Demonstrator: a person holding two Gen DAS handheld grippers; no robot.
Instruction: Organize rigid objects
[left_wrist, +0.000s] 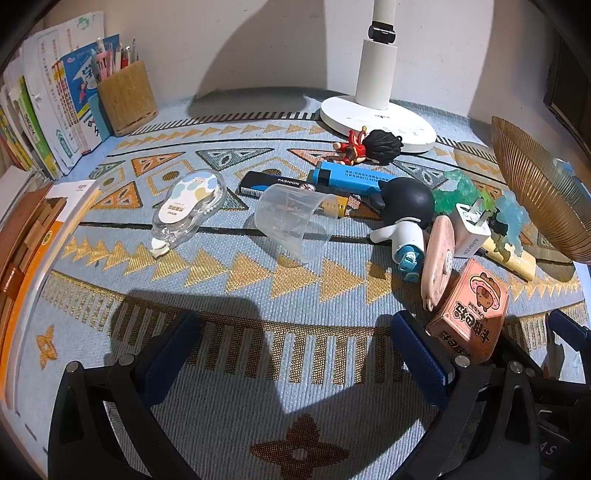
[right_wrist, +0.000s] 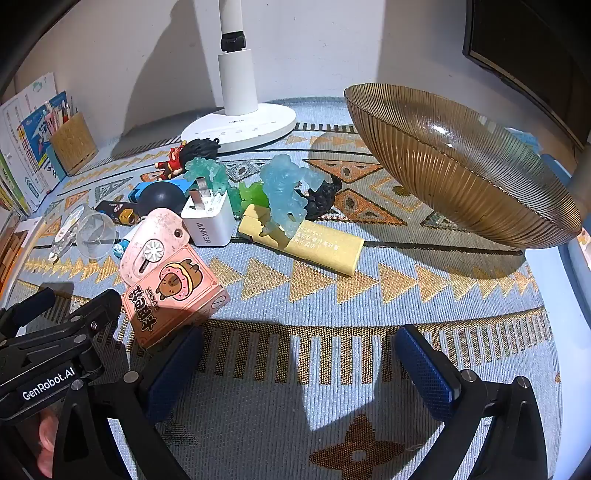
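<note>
Above the patterned cloth (left_wrist: 295, 295), left hand-held gripper (left_wrist: 291, 354) and right hand-held gripper (right_wrist: 299, 365) level, both released.

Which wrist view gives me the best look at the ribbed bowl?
The right wrist view: the ribbed bowl shows nearly whole, tilted, with its inside visible. The left wrist view catches only part of its ribbed outside at the right edge.

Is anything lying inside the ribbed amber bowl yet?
No: in the right wrist view the ribbed amber bowl shows only its bare glossy inner surface, and the objects lie on the patterned cloth outside it.
</note>
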